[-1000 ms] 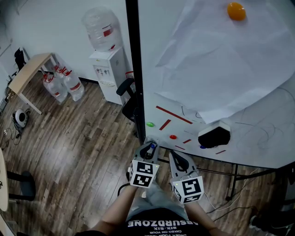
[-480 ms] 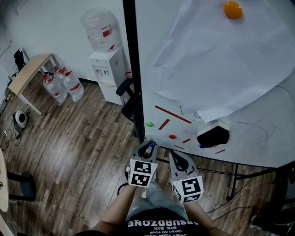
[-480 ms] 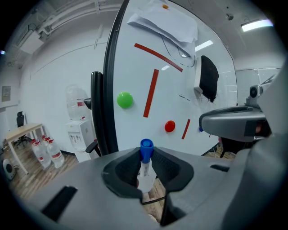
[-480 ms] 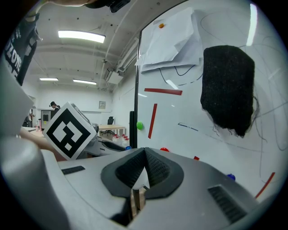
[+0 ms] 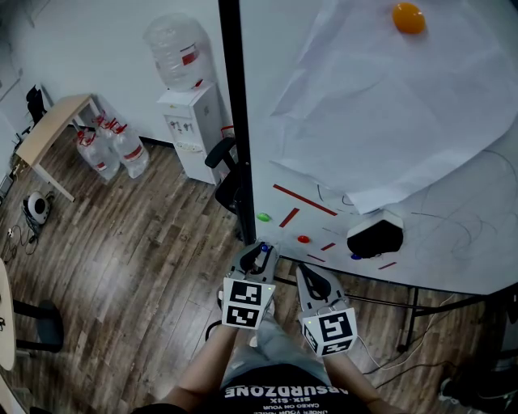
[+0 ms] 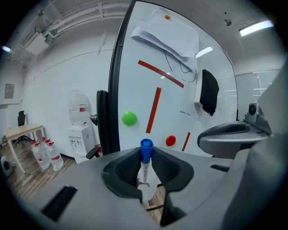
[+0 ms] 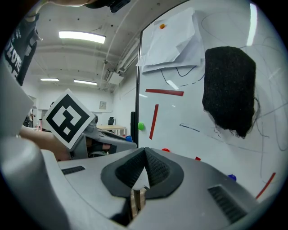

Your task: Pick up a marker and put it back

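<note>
A left gripper (image 5: 257,259) pinches the one marker (image 6: 145,158) in sight between narrowly parted jaws, blue cap forward toward the whiteboard (image 5: 453,242) at 12 o'clock, a grip that looks meant for carrying it back. The right gripper (image 5: 312,280), at its 3 o'clock, has its jaws pressed together on nothing and appears idle. Beyond the two tools, four magnets cling to the board: green (image 5: 263,217) at 12 o'clock, red (image 5: 303,239) and blue (image 5: 354,258) at 1 o'clock beside the single black eraser (image 5: 375,237), and orange (image 5: 409,17) farthest, pinning one paper sheet (image 5: 388,105)
</note>
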